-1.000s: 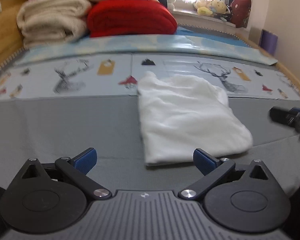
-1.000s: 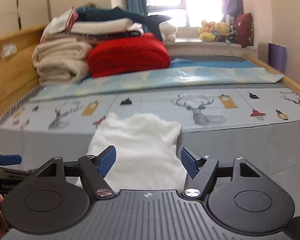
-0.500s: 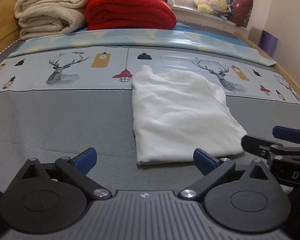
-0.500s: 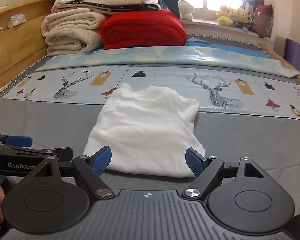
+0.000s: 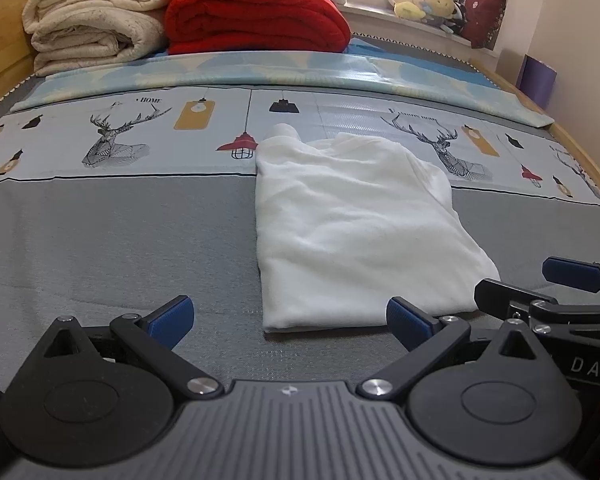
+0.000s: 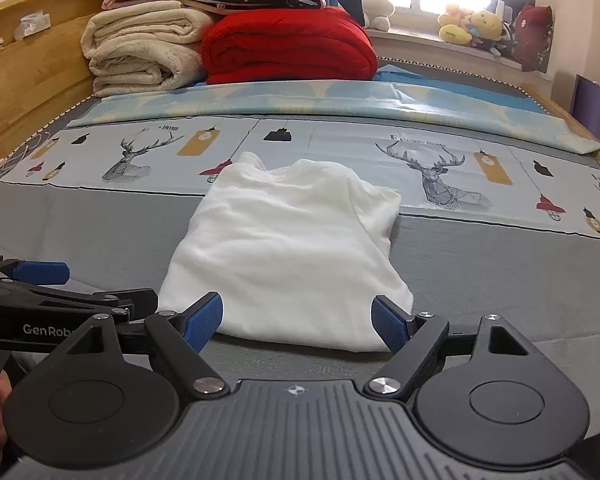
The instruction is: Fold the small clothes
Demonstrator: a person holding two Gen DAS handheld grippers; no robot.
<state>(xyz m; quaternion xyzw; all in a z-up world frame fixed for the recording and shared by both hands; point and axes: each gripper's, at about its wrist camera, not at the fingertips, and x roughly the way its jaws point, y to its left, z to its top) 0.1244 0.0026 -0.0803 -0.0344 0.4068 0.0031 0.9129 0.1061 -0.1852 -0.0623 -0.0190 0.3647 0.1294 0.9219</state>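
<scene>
Our left gripper [image 5: 288,318] & right gripper [image 6: 298,320], both spread wide w/ nothing in them, sit side by side just short of the near hem of the white garment [image 5: 352,236], lying part-folded on the grey bed cover [image 5: 120,240], prob. so we can pinch both near corners & fold away from us.

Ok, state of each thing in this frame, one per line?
white garment: partly folded, lying flat on the bed, not gripped.
left tool: open, empty.
right tool: open, empty, at the garment's near edge.
red blanket: folded, at the bed's far end.
</scene>
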